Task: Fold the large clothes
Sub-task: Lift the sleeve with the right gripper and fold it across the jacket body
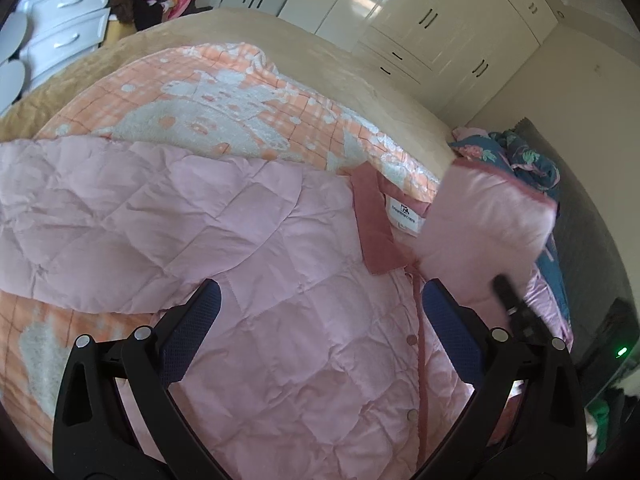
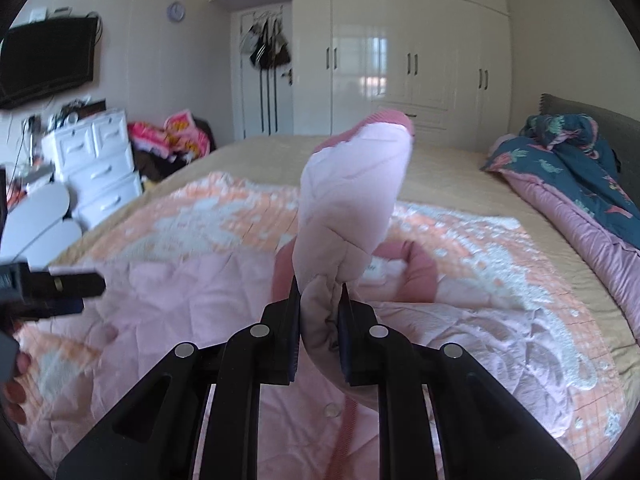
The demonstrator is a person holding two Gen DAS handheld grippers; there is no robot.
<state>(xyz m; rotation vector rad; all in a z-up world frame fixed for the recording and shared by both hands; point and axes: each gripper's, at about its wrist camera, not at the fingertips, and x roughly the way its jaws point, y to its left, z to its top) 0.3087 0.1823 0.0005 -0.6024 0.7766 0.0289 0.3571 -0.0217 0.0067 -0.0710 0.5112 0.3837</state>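
While the sleeve (image 2: 352, 196) is pinched by the right gripper (image 2: 318, 300) and the left gripper (image 1: 320, 300) is held open, slippage is probably risked: bulky quilted jacket (image 1: 200, 220).

light: soft daylight | glare: glossy wardrobe doors (image 2: 384, 64) | blur: lifted sleeve (image 1: 488, 224) | edges: fisheye-bent, dark corners
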